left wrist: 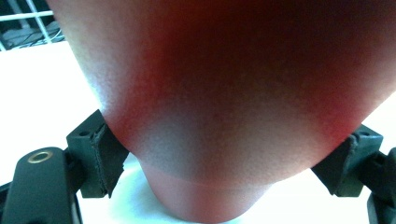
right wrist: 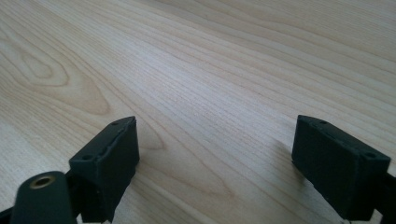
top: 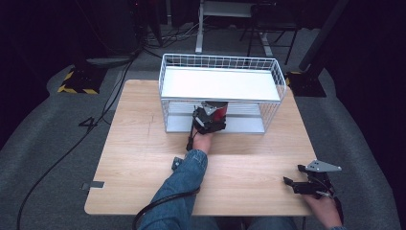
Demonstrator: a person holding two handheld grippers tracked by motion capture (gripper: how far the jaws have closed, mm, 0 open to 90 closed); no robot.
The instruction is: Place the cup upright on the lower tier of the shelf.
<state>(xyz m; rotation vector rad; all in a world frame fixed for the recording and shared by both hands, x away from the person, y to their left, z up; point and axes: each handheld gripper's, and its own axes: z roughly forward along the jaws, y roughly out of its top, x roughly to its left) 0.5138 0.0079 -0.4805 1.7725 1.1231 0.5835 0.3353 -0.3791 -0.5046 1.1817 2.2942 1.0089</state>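
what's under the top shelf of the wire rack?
Under the wire rack's white top shelf, the left gripper holds a red object over the lower shelf. The top shelf covers that level's back part.

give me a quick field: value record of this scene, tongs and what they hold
surface: wooden table
rack: white wire shelf at the table's far side, two levels
left tongs: reaching into the shelf's lower level, shut on a red object
red object: rounded, close up, identity unclear
right tongs: open, holding nothing, low over the table's near right corner
person: denim sleeve on the left arm
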